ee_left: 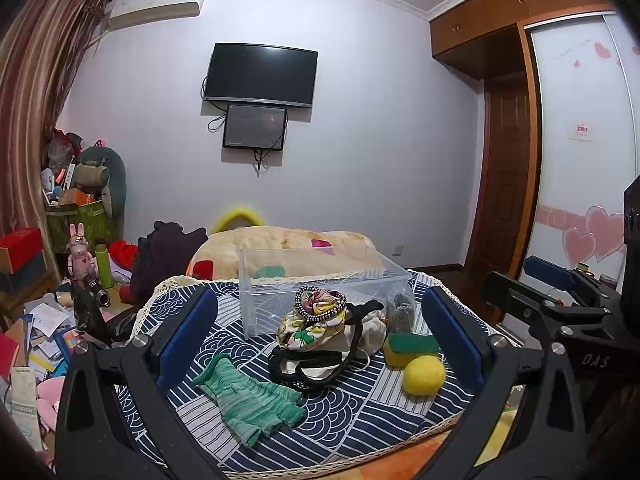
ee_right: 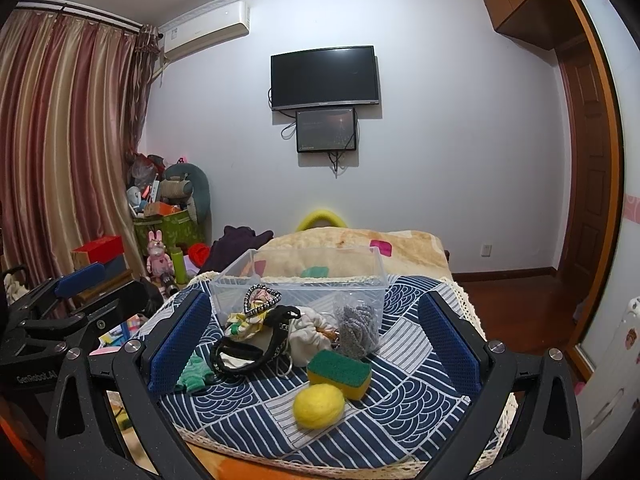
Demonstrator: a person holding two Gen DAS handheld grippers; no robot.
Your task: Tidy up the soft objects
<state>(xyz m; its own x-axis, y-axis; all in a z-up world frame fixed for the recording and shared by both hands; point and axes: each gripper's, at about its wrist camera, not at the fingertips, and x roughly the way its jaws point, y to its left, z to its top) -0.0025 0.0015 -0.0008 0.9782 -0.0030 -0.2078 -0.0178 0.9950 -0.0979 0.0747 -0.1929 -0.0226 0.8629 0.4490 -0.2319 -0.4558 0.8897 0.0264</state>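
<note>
A clear plastic bin (ee_left: 320,276) (ee_right: 300,280) stands empty on a blue patterned cloth (ee_left: 360,412) (ee_right: 404,396). In front of it lie a green knit glove (ee_left: 252,400) (ee_right: 194,374), a floral pouch (ee_left: 316,316) (ee_right: 248,316), a black-strapped white bag (ee_left: 320,360) (ee_right: 308,338), a grey fuzzy item (ee_left: 402,310) (ee_right: 358,328), a green-yellow sponge (ee_left: 412,348) (ee_right: 340,372) and a yellow ball (ee_left: 424,374) (ee_right: 318,406). My left gripper (ee_left: 320,344) and right gripper (ee_right: 316,344) are both open and empty, held back from the items.
A folded beige blanket (ee_left: 288,248) (ee_right: 352,248) lies behind the bin. Toys, boxes and papers clutter the floor at the left (ee_left: 48,312). A wardrobe (ee_left: 580,140) stands at the right. The cloth's lace front edge (ee_right: 320,456) is close to me.
</note>
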